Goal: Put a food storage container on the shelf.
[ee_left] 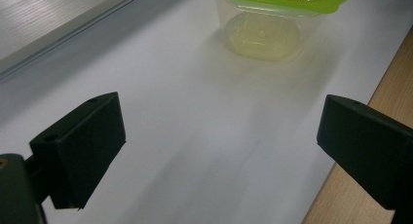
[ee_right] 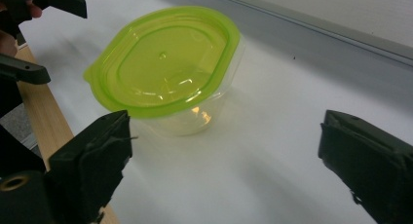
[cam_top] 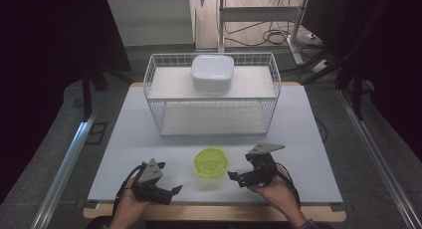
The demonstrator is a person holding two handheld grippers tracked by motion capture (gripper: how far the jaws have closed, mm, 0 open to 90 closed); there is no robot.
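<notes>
A clear plastic tub with a lime-green lid (cam_top: 211,163) stands on the white table near its front edge, between my two grippers. My left gripper (cam_top: 171,195) rests at the front left, jaws wide apart and pointing right toward the tub (ee_left: 272,19), with nothing between them (ee_left: 221,136). To the right of the tub, my right gripper (cam_top: 235,179) points left at it. Its jaws (ee_right: 226,151) stand open a short way from the tub (ee_right: 165,73) without touching it. Beyond the tub in the right gripper view is my left gripper (ee_right: 46,36).
A white wire basket (cam_top: 149,84) stands at the back middle of the table, with a white lidded box (cam_top: 212,72) on its upper shelf. The table's wooden front edge (cam_top: 214,211) runs just below both hands. Dark curtains flank the table.
</notes>
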